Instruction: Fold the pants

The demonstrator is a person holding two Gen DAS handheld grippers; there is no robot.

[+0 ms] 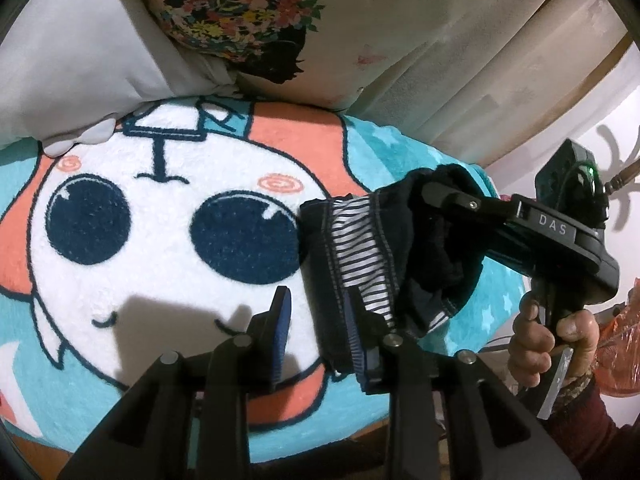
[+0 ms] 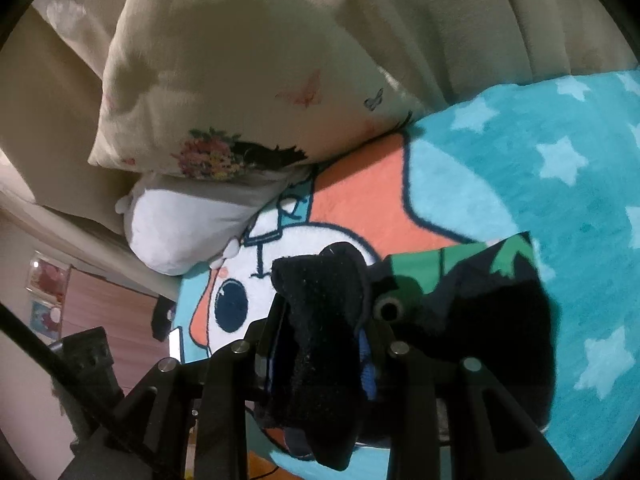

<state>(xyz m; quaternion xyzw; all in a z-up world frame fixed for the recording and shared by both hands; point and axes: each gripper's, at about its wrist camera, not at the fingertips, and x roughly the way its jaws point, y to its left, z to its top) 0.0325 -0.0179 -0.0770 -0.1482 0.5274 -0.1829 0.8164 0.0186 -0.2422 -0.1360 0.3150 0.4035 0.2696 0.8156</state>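
The pants (image 1: 372, 256) are small, dark navy with a striped lining, bunched and lifted over a cartoon blanket (image 1: 160, 240). In the right wrist view the pants (image 2: 320, 344) show a green print on the part lying to the right. My right gripper (image 1: 436, 196) is shut on a dark fold of the pants, seen from the left wrist view with a hand on its handle. My left gripper (image 1: 316, 336) is open; its right finger (image 1: 358, 340) touches the striped edge, its left finger (image 1: 280, 332) stands free.
A floral pillow (image 1: 280, 28) and a white cushion (image 1: 68, 68) lie at the blanket's far edge against a beige sofa back (image 2: 480, 20). An orange plastic bag (image 1: 624, 344) is at the right. A wooden floor and wall show at the left in the right wrist view.
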